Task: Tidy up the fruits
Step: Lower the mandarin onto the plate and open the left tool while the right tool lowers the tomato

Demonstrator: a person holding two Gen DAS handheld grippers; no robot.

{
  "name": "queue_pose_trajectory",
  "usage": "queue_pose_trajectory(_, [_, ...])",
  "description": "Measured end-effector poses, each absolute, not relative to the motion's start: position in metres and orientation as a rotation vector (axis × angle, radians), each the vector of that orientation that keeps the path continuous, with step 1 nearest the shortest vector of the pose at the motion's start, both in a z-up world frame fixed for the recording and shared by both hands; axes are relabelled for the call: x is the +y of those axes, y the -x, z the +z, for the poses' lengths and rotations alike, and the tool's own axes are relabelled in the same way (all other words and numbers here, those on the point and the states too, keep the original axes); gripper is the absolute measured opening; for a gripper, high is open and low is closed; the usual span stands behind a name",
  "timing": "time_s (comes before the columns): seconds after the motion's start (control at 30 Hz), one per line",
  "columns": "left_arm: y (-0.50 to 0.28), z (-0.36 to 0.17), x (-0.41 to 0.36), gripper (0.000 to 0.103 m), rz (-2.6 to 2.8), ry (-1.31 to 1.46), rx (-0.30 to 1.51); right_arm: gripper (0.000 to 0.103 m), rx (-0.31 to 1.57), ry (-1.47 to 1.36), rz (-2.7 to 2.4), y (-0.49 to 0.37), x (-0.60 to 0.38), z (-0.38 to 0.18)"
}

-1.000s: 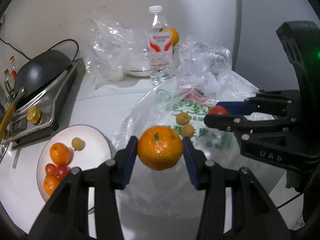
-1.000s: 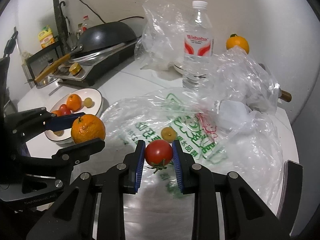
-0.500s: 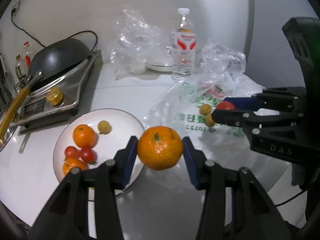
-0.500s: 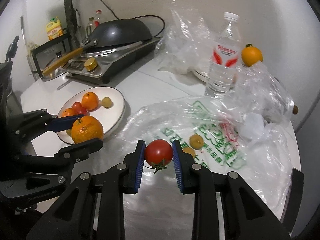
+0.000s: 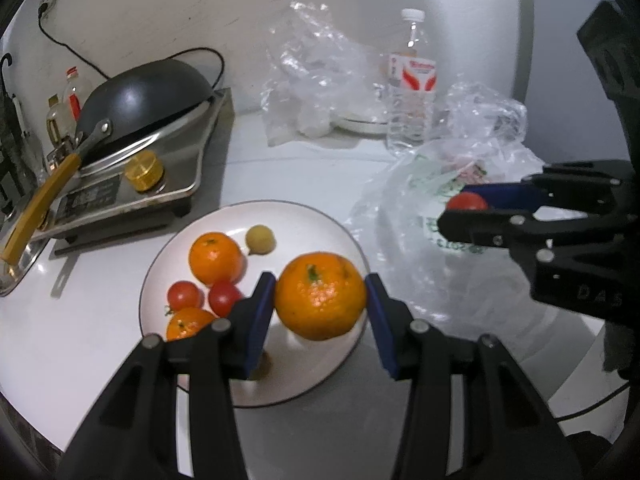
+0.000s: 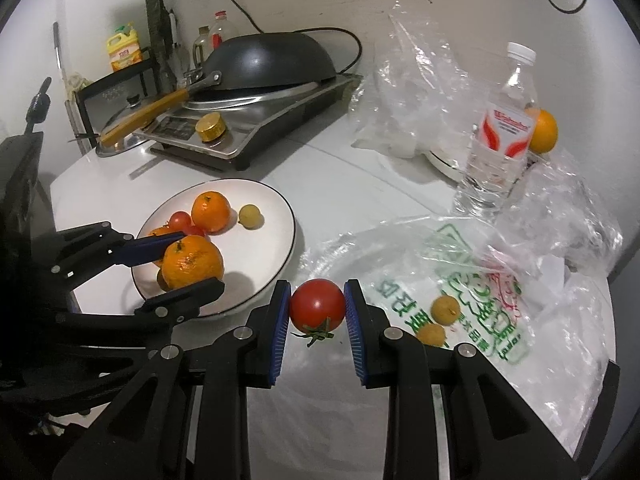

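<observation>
- Both grippers have travelled from above the printed plastic bag (image 6: 460,304) toward the white plate (image 5: 312,384), each keeping its fruit; a second ago the plate lay off to the lower left of the left wrist view, and it now sits right under the left fingers.
- Left gripper (image 5: 320,304): jaws partly apart and clamped on a large orange (image 5: 320,295), blue pads pressed to its two sides. The orange hangs above the plate's near right part, clear of the fruit lying there.
- Right gripper (image 6: 317,310): jaws nearly closed, pinching a red tomato (image 6: 317,306) with its green stem pointing down. It hangs just off the plate's right rim, over the edge of the plastic bag.
- On the plate: two smaller oranges, one at (image 5: 216,258), two small tomatoes (image 5: 185,295), and a pale yellow round fruit (image 5: 260,239) at the plate's far side.
- Two small yellow-brown fruits (image 6: 445,307) lie on the bag, right of the plate.
- Beyond the plate stand a wok on a cooker (image 5: 144,96) and, to the far right of it, a water bottle (image 6: 500,136) with another orange (image 6: 542,131) behind.
</observation>
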State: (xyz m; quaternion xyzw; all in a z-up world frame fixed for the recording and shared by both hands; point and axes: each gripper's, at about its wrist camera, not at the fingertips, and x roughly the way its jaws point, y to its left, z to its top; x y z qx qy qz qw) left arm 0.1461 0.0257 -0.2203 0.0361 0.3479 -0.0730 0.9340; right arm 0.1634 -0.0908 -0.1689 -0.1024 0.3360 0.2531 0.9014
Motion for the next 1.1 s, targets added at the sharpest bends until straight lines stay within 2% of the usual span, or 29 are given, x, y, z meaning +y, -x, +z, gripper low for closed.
queue_pose_trajectory(0.6, [-0.184,-0.245,0.042,0.047,-0.113,-0.075,0.771,0.029,0.724,0.228,0.563,-0.194,-0.066,-0.178])
queue_pose_trajectory(1.1, [-0.203,-0.245,0.044,0.048,-0.122,-0.036,0.781,0.029,0.742,0.239,0.559,-0.211,-0.056,-0.185])
